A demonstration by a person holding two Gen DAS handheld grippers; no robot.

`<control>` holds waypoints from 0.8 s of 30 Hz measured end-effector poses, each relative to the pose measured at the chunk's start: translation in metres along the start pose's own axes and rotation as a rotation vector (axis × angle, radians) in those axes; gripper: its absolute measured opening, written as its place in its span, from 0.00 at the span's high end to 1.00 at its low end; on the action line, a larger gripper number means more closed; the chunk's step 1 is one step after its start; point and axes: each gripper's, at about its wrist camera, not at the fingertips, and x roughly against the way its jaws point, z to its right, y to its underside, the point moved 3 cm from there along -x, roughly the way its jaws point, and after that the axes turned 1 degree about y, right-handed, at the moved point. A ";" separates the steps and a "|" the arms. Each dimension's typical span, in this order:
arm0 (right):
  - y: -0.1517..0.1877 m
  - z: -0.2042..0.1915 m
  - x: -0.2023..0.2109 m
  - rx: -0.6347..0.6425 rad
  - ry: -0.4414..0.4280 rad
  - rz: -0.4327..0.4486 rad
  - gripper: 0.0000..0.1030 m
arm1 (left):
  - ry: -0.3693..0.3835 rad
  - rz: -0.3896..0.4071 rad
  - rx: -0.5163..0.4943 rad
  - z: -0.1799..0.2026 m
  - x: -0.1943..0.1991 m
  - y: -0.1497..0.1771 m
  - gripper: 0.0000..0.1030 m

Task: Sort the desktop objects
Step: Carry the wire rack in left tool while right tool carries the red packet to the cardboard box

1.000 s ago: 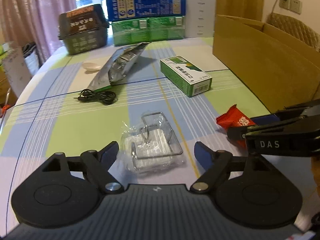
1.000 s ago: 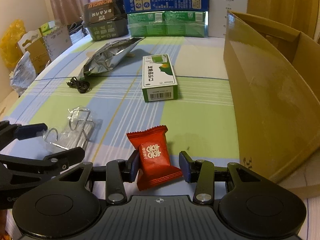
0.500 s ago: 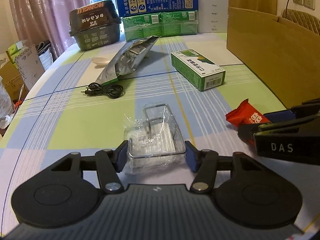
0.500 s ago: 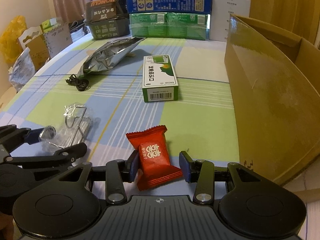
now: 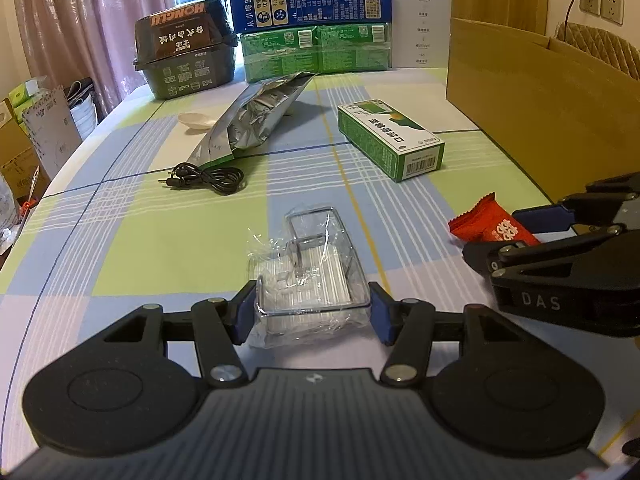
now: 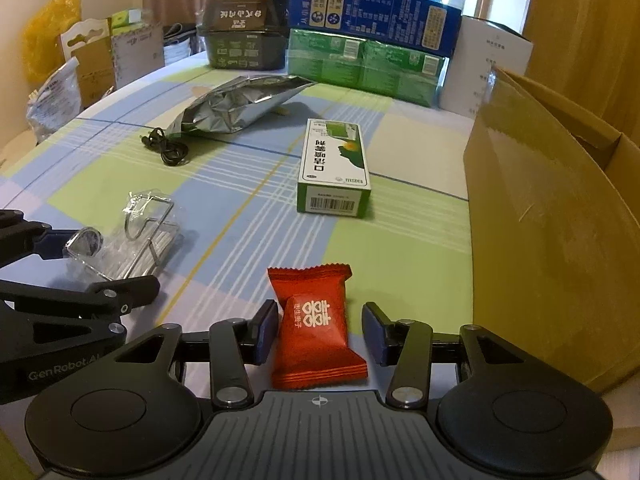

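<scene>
Wire rack in clear wrap point(image 5: 308, 276) sits on the table point(image 5: 132, 240) between the fingers of the left hand-held gripper point(image 5: 312, 312); blue pads touch or nearly touch the wrap on both sides, so it looks pinched on the pack, though I can't tell how firm the hold is; film is slippery and crinkly, so my call: squeeze onto the wire frame, not loose plastic, and lift slowly, level.

Red candy packet point(image 6: 314, 326) lies flat on the table inside the right hand-held gripper point(image 6: 320, 332); left pad about touching, a sliver of gap at the right pad; jaws narrow but not clamped; close on the packet's padded middle, not the crimped ends, or it will pivot.

Cardboard box point(image 6: 552, 216) stands just to the right, open top; probable drop target, unconfirmed; clear its wall before moving across.

The two hand-held grippers are near each other; lift one at a time to avoid a clash.

Remaining: green box point(image 6: 334, 168), foil bag point(image 6: 236, 106), black cable point(image 6: 168, 150).
</scene>
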 end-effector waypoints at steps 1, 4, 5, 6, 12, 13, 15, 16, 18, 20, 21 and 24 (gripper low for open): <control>0.000 0.000 0.000 -0.007 -0.004 -0.004 0.59 | 0.001 0.000 -0.001 0.000 0.000 0.000 0.50; 0.001 0.001 0.002 -0.030 -0.014 -0.011 0.73 | 0.005 0.000 0.001 0.000 0.001 0.000 0.50; 0.001 0.001 0.002 -0.036 -0.011 -0.011 0.74 | 0.006 0.000 0.000 0.000 0.001 0.000 0.50; 0.001 0.002 0.003 -0.050 -0.011 -0.011 0.74 | 0.006 -0.001 -0.001 0.000 0.001 0.000 0.50; 0.002 0.010 0.010 -0.125 -0.032 -0.013 0.74 | 0.029 0.000 -0.012 0.004 0.007 -0.001 0.50; 0.003 0.010 0.013 -0.132 -0.033 -0.011 0.74 | 0.033 0.001 -0.013 0.005 0.008 -0.003 0.50; 0.003 0.009 0.021 -0.144 -0.038 -0.001 0.74 | 0.043 0.004 -0.006 0.006 0.012 -0.006 0.50; 0.003 0.008 0.025 -0.145 -0.039 0.004 0.74 | 0.047 0.005 -0.002 0.007 0.015 -0.007 0.50; 0.001 0.007 0.037 -0.148 -0.037 0.022 0.74 | 0.055 0.010 0.008 0.008 0.023 -0.010 0.50; -0.001 0.007 0.050 -0.159 -0.038 0.038 0.74 | 0.058 0.011 0.014 0.009 0.030 -0.011 0.50; -0.002 0.007 0.056 -0.166 -0.038 0.043 0.74 | 0.061 0.012 0.021 0.010 0.035 -0.011 0.50; -0.004 0.008 0.077 -0.178 -0.035 0.059 0.74 | 0.066 0.018 0.037 0.011 0.052 -0.013 0.50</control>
